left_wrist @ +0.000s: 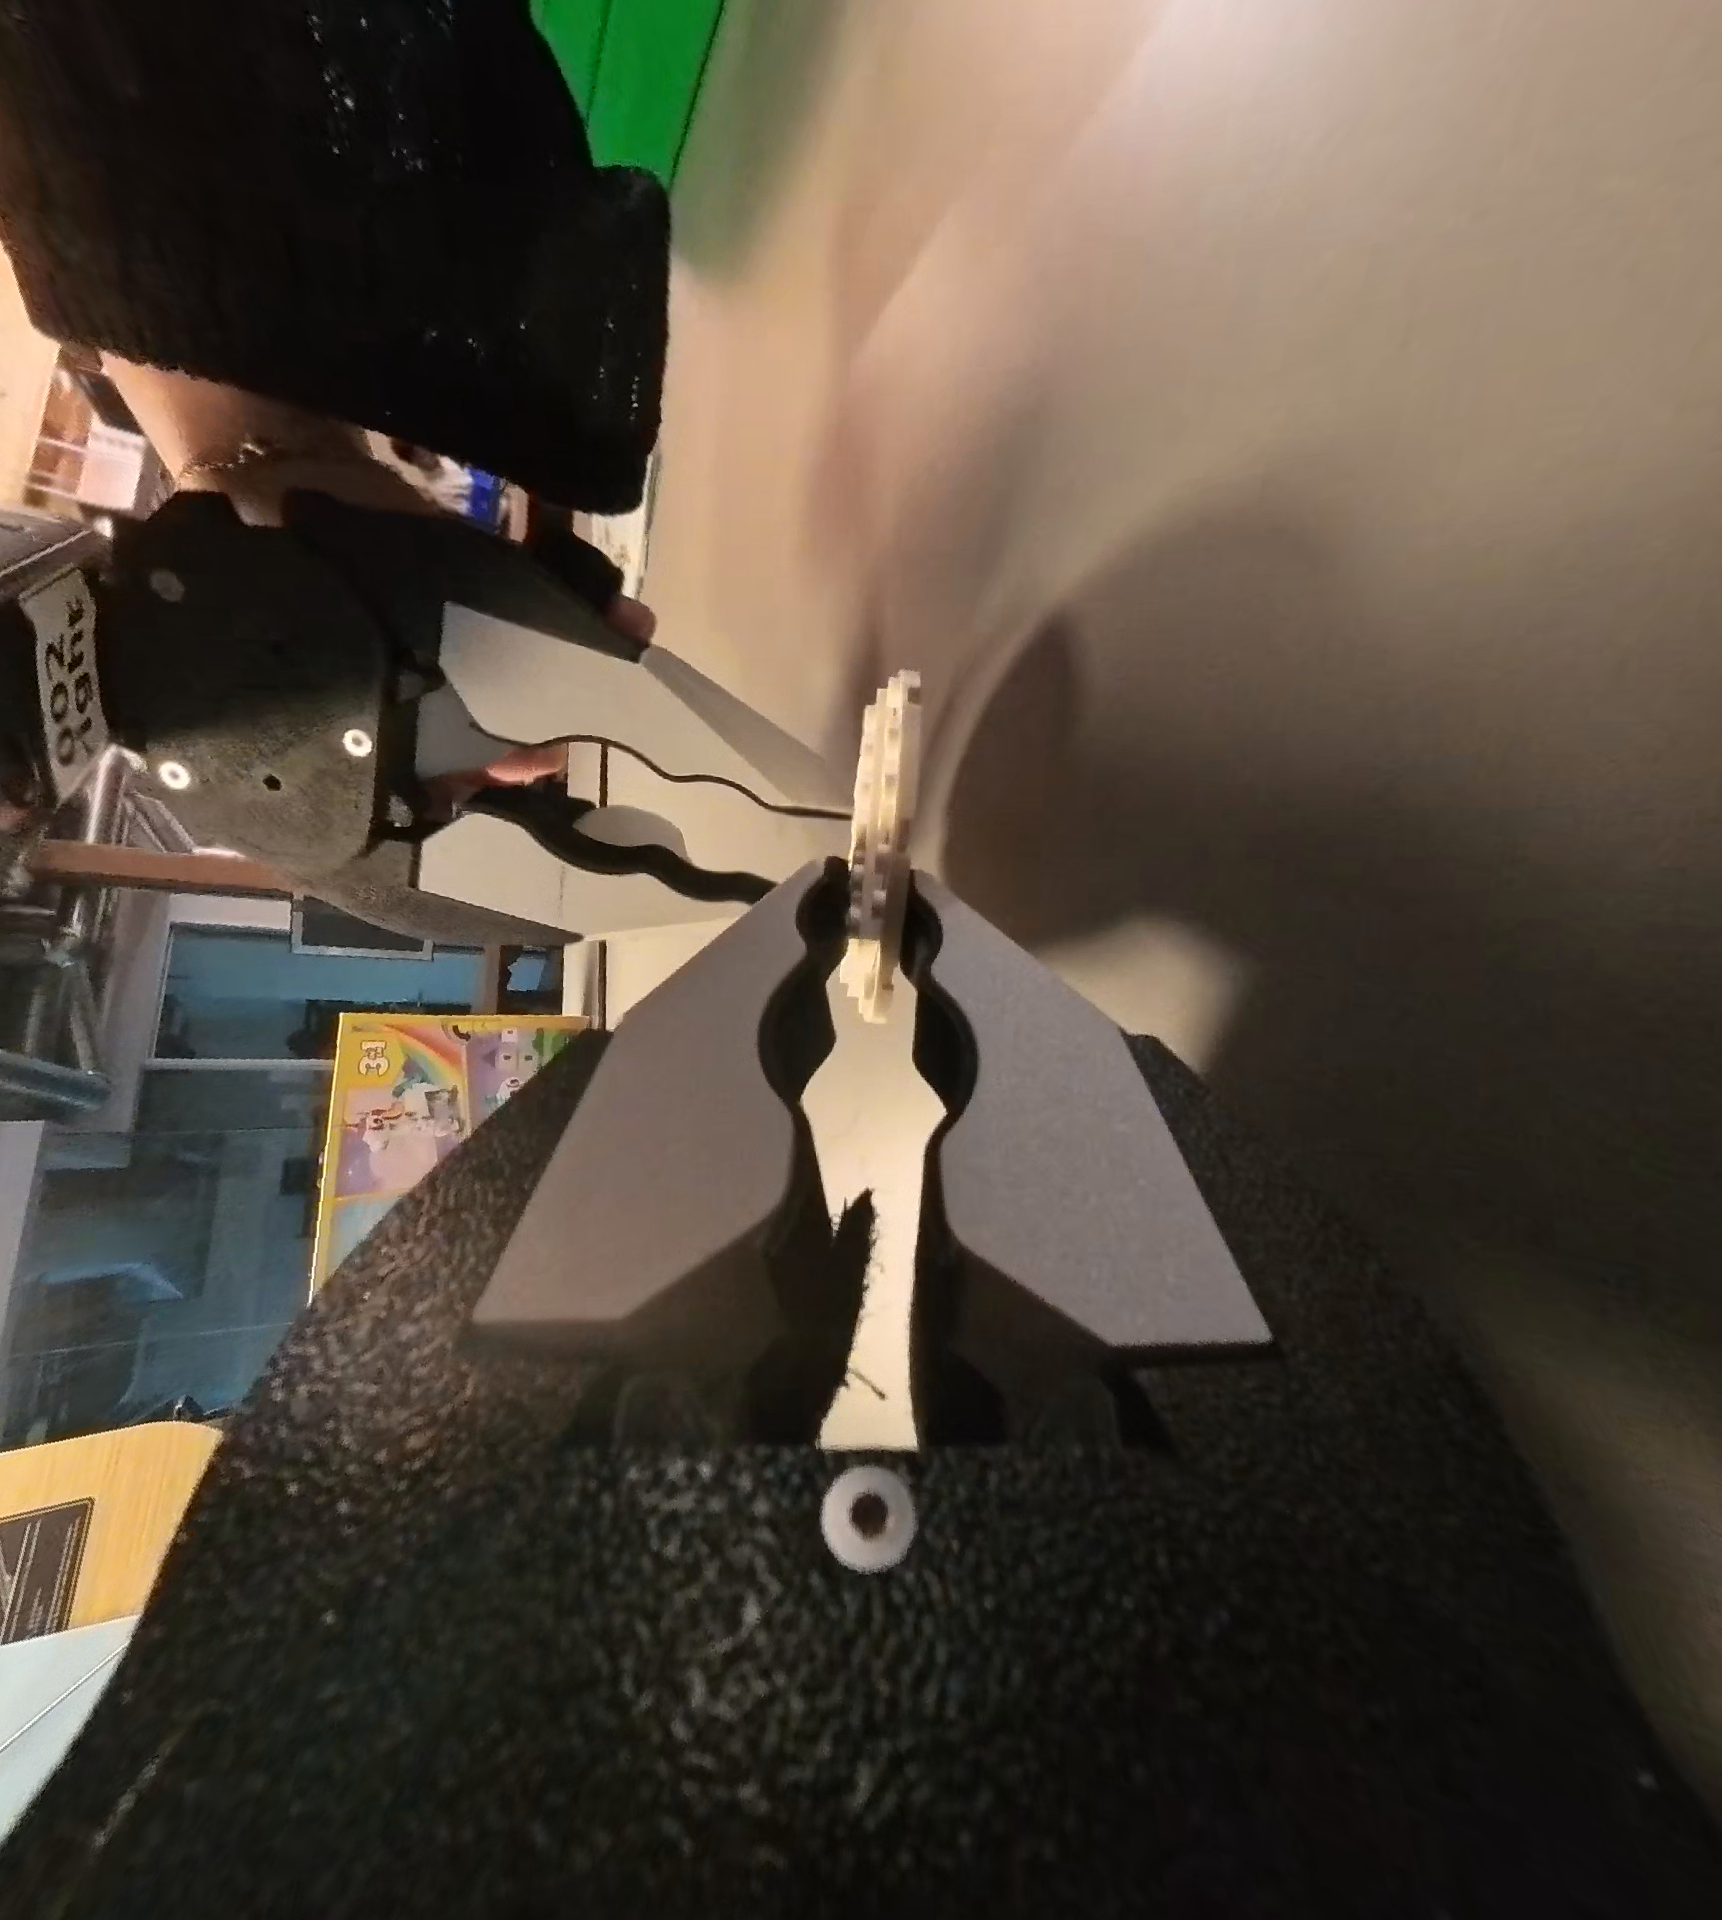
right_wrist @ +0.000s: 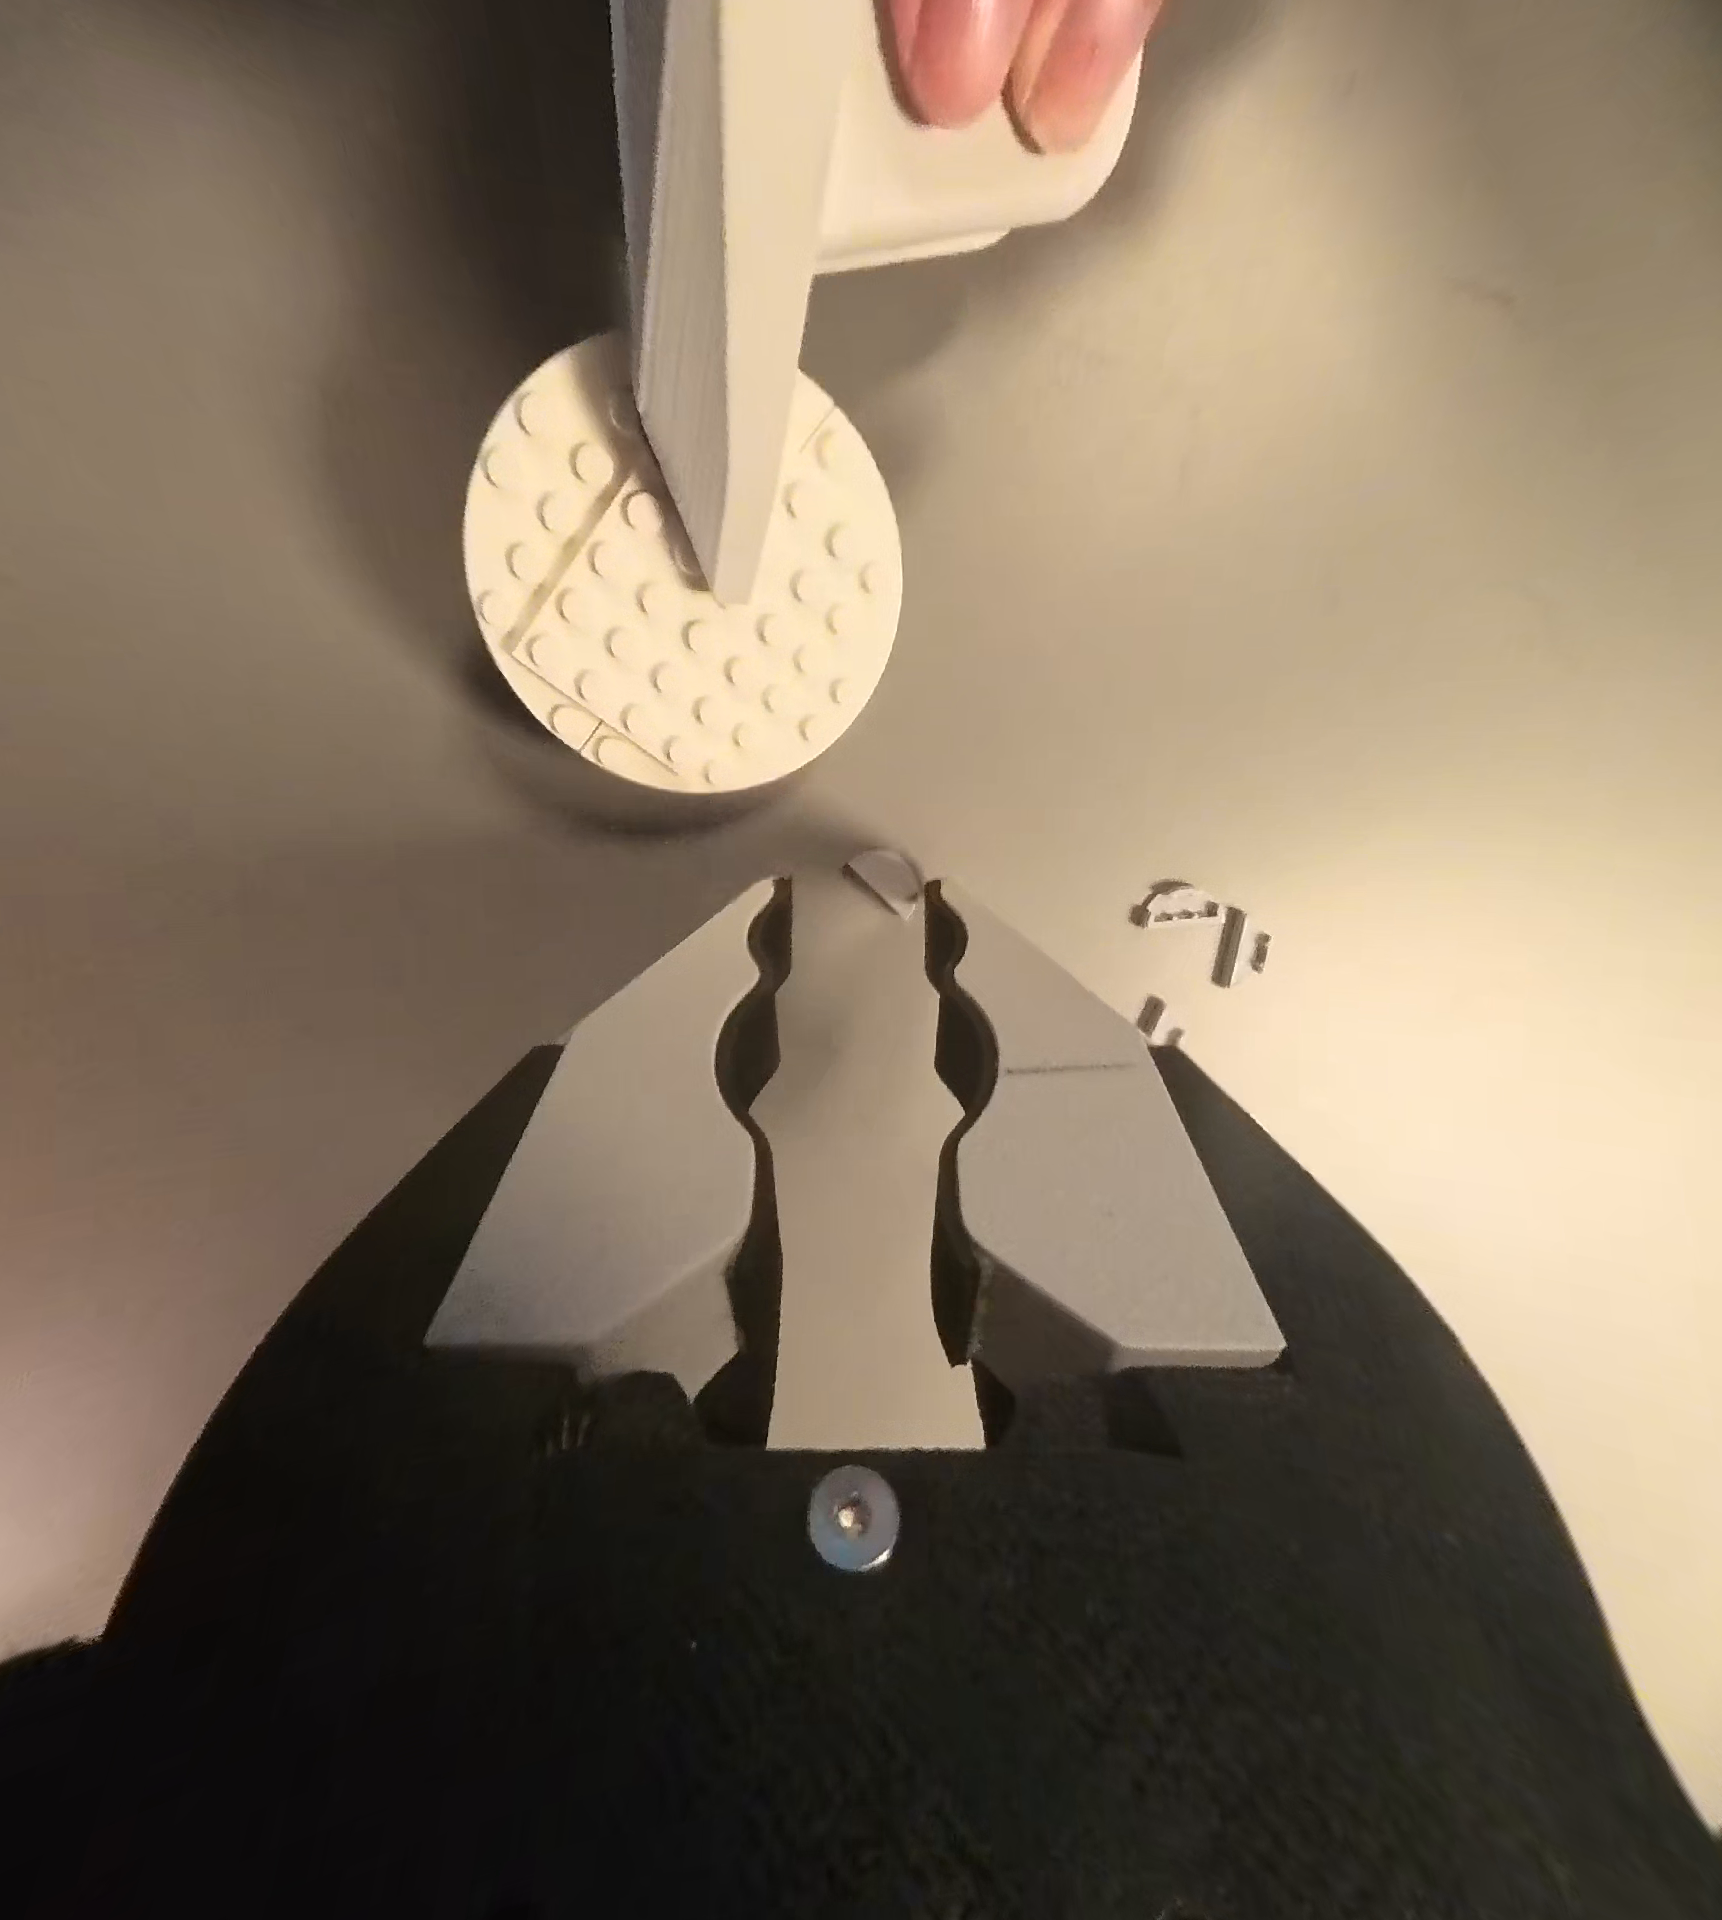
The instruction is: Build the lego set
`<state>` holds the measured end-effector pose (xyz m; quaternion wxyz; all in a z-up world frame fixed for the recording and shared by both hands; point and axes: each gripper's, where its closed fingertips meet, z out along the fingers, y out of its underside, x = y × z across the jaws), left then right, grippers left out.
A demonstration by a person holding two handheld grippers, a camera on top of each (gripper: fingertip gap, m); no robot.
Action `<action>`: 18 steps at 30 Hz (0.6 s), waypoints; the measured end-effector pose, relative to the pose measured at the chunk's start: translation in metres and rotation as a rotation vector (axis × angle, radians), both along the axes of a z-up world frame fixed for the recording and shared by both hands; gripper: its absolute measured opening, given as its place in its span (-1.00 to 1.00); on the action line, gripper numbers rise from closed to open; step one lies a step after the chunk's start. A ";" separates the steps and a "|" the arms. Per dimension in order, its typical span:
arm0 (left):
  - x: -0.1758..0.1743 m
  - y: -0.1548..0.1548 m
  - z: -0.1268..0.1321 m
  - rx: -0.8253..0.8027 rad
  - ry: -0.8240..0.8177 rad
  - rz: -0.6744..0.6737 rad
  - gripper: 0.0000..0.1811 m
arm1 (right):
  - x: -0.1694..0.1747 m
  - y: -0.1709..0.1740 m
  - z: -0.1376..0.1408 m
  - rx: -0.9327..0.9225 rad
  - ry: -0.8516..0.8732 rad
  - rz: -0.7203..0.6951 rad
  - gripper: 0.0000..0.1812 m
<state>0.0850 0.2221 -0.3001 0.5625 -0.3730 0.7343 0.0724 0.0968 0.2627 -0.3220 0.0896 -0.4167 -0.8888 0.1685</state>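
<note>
A round white studded plate [right_wrist: 711,675], made of several white pieces, is held upright on its edge above the table. My left gripper [left_wrist: 872,883] is shut on its rim; the plate shows edge-on in the left wrist view [left_wrist: 890,748]. In the right wrist view one left finger [right_wrist: 722,468] lies across the studded face. My right gripper [right_wrist: 857,894] is open just below the plate, and a small white piece [right_wrist: 883,878] sits at its right fingertip. I cannot tell whether that piece rests on the table. The right gripper also shows in the left wrist view [left_wrist: 800,831], pointing at the plate.
A few small pale pieces [right_wrist: 1200,935] lie on the table right of my right gripper. A yellow set box [left_wrist: 441,1101] stands behind, a printed booklet [left_wrist: 5,1538] lies near it, and a green object [left_wrist: 628,83] is at the far edge. A black sleeve [left_wrist: 317,208] holds the right gripper. One gripper's finger ends stand about 5 cm off the other's.
</note>
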 end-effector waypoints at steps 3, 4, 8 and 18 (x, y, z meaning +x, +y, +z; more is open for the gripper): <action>0.001 0.000 -0.001 -0.003 0.007 -0.002 -0.93 | 0.005 -0.002 0.002 -0.050 -0.027 -0.032 -0.75; 0.001 0.000 -0.002 -0.002 0.009 -0.003 -0.93 | 0.008 -0.004 0.002 -0.066 -0.035 -0.043 -0.75; 0.002 0.000 -0.002 0.001 0.010 -0.005 -0.93 | 0.018 -0.015 0.005 -0.155 -0.062 -0.102 -0.81; 0.003 0.001 -0.004 -0.001 0.019 -0.006 -0.93 | 0.000 -0.006 0.003 -0.200 0.104 -0.219 -0.62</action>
